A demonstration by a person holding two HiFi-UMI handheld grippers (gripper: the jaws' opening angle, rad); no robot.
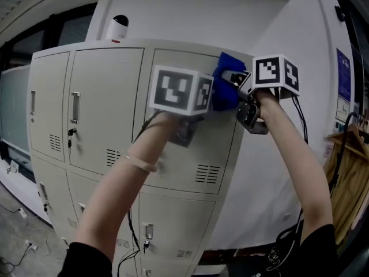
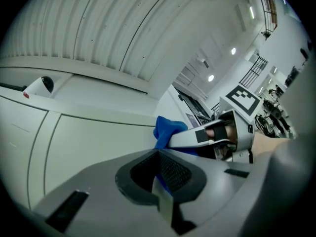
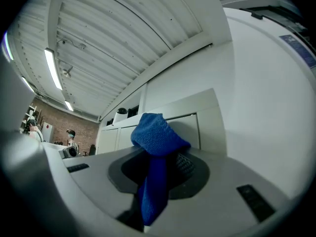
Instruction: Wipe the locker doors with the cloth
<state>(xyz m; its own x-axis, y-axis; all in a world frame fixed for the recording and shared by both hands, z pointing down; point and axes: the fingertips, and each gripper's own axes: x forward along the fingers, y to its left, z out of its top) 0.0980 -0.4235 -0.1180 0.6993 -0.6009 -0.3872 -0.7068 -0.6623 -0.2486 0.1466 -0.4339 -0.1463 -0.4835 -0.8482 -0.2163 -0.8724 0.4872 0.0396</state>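
Clamping the blue cloth (image 3: 158, 137), the right gripper (image 3: 158, 179) has its jaws closed on the fabric. A bunched wad stands out ahead of the jaws and the tail runs back along their seam. In the head view the wad sits at upper centre, at the top edge of the upper right locker door (image 1: 190, 149), so the unwiped panel lies below and to the left. The right hand is nearer.

The left gripper (image 2: 160, 181) is just left of the cloth with its jaws drawn together (a blue sliver shows at the seam, but no grip is evident).

A blue wall poster (image 1: 343, 74) at far right carries print too small to read, and no brand marks are legible.
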